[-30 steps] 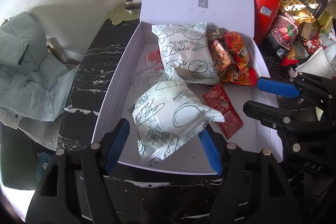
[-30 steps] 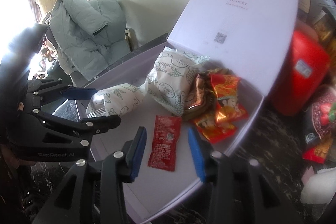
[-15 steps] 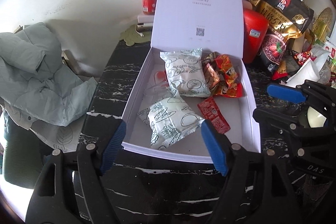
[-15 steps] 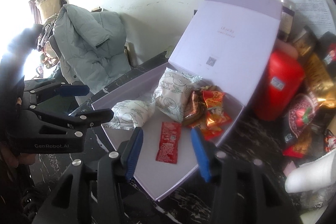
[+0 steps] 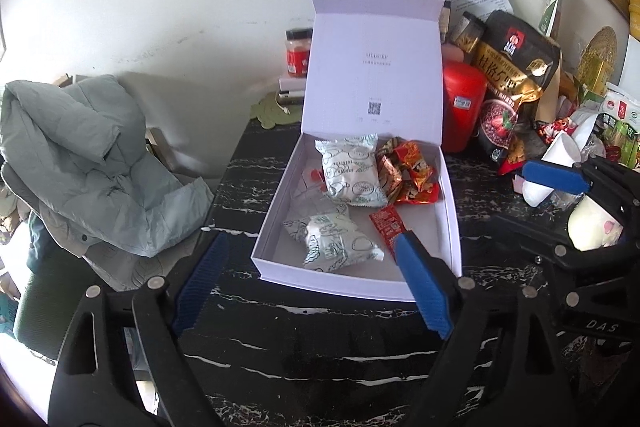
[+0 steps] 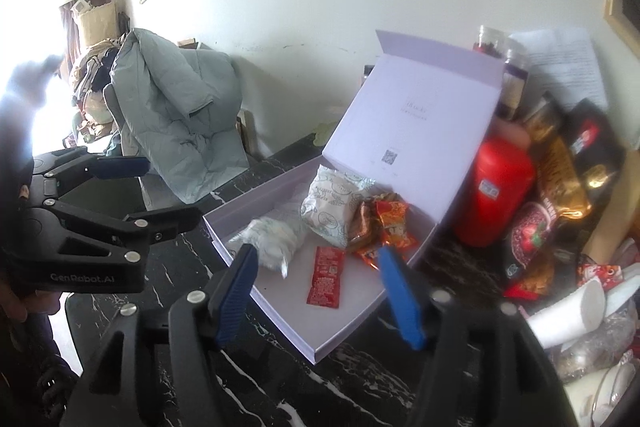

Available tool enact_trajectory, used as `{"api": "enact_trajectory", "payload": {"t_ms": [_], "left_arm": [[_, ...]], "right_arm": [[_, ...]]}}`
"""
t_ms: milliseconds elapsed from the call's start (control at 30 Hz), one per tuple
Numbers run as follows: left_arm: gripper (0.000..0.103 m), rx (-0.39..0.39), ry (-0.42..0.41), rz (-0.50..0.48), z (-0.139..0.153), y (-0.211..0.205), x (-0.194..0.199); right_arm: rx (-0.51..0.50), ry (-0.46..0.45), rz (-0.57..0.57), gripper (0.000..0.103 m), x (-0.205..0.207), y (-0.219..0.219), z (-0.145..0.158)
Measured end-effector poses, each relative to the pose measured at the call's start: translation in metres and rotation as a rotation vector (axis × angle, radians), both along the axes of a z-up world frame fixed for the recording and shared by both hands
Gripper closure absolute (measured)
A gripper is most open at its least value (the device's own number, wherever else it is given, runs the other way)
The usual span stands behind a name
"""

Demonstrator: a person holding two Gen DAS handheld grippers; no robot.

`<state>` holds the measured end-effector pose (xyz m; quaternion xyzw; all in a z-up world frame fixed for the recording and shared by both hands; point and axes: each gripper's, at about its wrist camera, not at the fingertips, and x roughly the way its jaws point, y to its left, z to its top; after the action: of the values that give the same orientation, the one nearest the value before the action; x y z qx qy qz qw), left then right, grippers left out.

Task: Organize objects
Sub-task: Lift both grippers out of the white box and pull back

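A white box with its lid raised lies on the black marble table. Inside it are two white printed snack packs, a red sachet and several red and gold wrappers. My left gripper hangs above the box's near edge, its jaws opening with nothing between them. My right gripper hovers over the box's near corner, jaws also opening and empty. Each gripper appears at the edge of the other's view.
A grey padded jacket is draped over a chair left of the table. A red canister, dark snack bags, jars and white cups crowd the table to the right of the box. The wall stands close behind.
Both grippers have drawn back and up from the box and spread their jaws wider. The near snack pack and the red sachet now lie free in the box.
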<state>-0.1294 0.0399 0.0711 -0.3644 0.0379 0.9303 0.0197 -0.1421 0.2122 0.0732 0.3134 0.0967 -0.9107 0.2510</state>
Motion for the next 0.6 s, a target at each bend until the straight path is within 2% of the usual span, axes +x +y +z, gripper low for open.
{"api": "enact_trajectory", "payload": {"t_ms": [300,600], "left_arm": [[0.007,-0.019,0.091,0.022,0.031,0.0,0.044],[0.004,-0.012,0.075,0.032,0.039,0.004,0.076]], "right_arm": [[-0.015,0.048,-0.025,0.026,0.037,0.008,0.023],[-0.022,0.052,-0.054,0.023,0.068,0.018,0.032]]}}
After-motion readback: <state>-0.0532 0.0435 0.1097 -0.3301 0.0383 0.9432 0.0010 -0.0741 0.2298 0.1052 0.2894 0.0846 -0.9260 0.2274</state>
